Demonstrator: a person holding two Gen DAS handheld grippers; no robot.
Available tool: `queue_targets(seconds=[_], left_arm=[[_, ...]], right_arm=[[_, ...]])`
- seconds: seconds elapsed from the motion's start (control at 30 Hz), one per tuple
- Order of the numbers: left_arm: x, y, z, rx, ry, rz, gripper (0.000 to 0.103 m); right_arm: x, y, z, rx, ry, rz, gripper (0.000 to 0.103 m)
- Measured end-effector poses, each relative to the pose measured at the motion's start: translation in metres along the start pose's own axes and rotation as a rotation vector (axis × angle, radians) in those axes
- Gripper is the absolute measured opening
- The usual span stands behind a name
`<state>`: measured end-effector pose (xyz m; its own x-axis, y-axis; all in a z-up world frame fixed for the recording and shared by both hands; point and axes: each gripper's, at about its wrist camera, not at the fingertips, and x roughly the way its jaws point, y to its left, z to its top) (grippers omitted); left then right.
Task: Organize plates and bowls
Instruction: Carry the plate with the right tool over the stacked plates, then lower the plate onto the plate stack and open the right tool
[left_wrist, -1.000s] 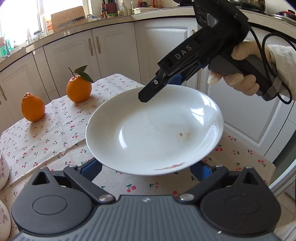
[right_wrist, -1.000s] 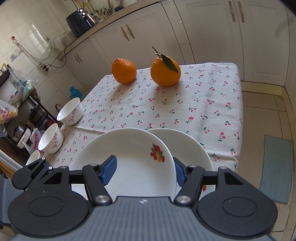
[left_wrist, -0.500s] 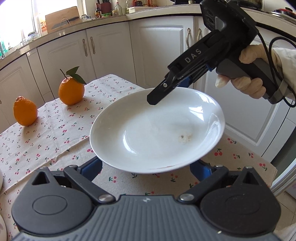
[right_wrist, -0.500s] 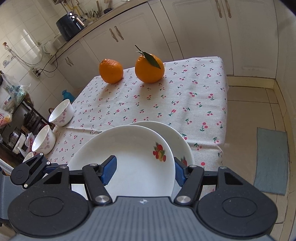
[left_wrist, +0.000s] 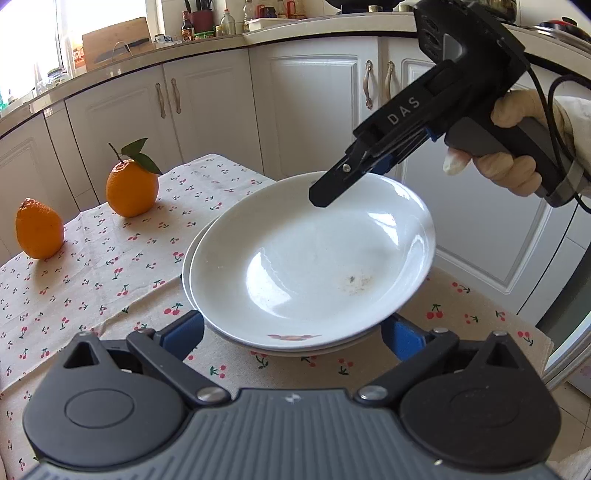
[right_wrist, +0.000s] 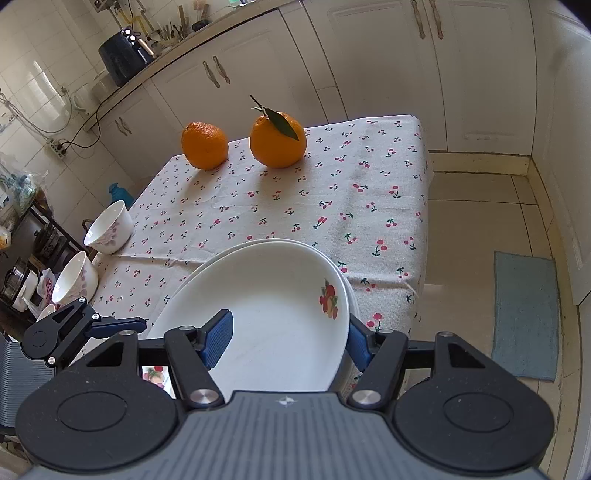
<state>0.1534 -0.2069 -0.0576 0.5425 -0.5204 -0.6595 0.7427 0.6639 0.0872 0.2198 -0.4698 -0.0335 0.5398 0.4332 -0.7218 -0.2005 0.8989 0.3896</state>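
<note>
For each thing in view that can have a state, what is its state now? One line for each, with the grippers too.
Top plate: tilted, held at its rim over the lower plate.
Lower plate: flat on the tablecloth, under the top plate.
Right gripper: shut on the top plate.
Left gripper: open, its fingers on either side of the plates.
Two bowls: upright, at the table edge.
Cabinet doors: closed.

**Black grippers, blue pads, one pale glove**

The right gripper, upper right of the left wrist view, is a black pistol-shaped tool marked "DAS" in white, with a grey handle, a silver screw near its tip and a black cable trailing off. A hand in a pale glove and white sleeve surrounds it. The left gripper, along the bottom, has a ribbed grey body, black round-capped arms, silver screws and blue pads.
</note>
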Motion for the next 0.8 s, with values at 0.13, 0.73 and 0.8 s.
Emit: queue_targets(seconds=[0.13, 0.73, 0.8], left_arm=[[0.000, -0.001, -0.001, -0.003, -0.002, -0.003, 0.103], [-0.013, 0.006, -0.006, -0.006, -0.012, 0.021, 0.101], [-0.015, 0.007, -0.007, -0.011, -0.016, 0.021, 0.101]], right_arm=[[-0.002, 0.001, -0.001, -0.005, -0.001, -0.018, 0.070], [0.003, 0.018, -0.001, -0.068, 0.025, -0.142, 0.079], [0.000, 0.024, -0.002, -0.082, 0.007, -0.156, 0.087]])
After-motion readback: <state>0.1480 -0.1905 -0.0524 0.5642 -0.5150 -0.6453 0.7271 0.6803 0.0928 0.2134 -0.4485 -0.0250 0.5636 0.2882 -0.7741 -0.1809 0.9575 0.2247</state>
